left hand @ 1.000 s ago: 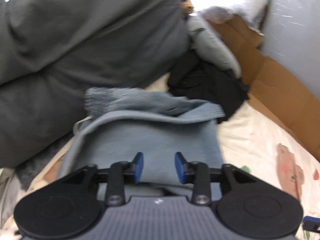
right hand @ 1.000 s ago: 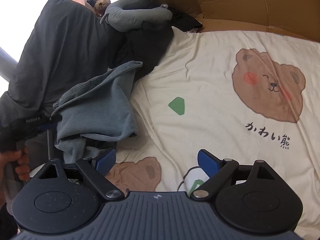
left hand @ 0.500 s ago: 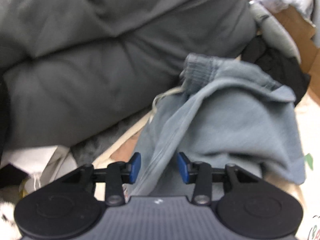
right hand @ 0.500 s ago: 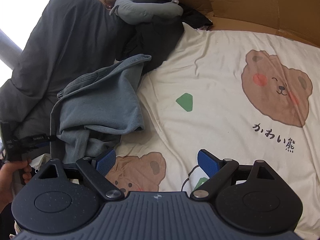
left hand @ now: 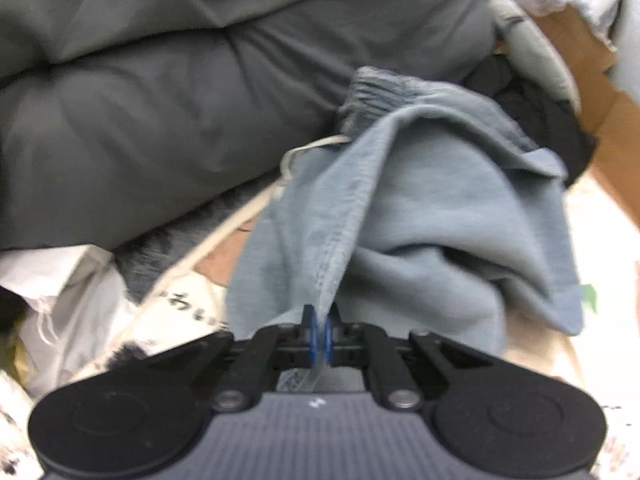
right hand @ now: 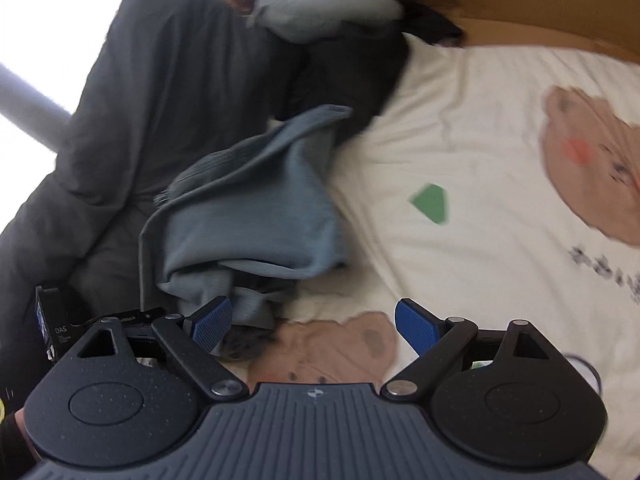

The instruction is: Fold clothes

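While the blue-grey sweatpants [left hand: 420, 208] lie bunched by the bed's [right hand: 480, 120] duvet-side edge, nothing's folded yet | left gripper [left hand: 320, 334] fingers just closed, pinching a seam | right gripper [right hand: 314, 326] fingers spread, empty

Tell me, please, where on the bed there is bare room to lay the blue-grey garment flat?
Free: the cream sheet between the blue-grey garment and the big bear print, around the green patch. Crowded: the side with the dark grey duvet and the black clothes at the cardboard.
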`<control>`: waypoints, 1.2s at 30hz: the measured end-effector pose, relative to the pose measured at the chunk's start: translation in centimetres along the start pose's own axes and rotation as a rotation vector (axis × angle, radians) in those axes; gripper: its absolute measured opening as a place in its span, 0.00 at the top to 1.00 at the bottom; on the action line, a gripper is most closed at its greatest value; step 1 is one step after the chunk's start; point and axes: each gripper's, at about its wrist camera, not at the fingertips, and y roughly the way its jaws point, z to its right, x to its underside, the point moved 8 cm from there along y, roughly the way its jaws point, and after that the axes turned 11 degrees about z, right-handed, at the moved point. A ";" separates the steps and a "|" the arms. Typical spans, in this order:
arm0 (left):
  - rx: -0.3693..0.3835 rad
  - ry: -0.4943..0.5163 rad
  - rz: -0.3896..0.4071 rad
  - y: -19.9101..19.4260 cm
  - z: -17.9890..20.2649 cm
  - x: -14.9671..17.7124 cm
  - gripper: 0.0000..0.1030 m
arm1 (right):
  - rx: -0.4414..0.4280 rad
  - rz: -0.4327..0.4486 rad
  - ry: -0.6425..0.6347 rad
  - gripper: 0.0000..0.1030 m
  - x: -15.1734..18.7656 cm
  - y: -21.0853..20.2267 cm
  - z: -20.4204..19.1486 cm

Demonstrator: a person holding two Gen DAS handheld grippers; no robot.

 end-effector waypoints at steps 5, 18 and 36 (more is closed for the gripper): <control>0.131 0.012 0.010 -2.4 4.0 0.2 0.97 | -0.073 -0.029 -0.018 0.12 -0.2 1.8 -3.1; 0.428 0.085 -0.038 -4.1 13.1 2.7 0.97 | -0.188 -0.122 0.067 0.17 -0.3 3.8 -7.0; 0.696 0.155 -0.092 -6.9 19.0 6.0 0.97 | -0.107 -0.303 0.047 0.70 3.7 5.9 -5.2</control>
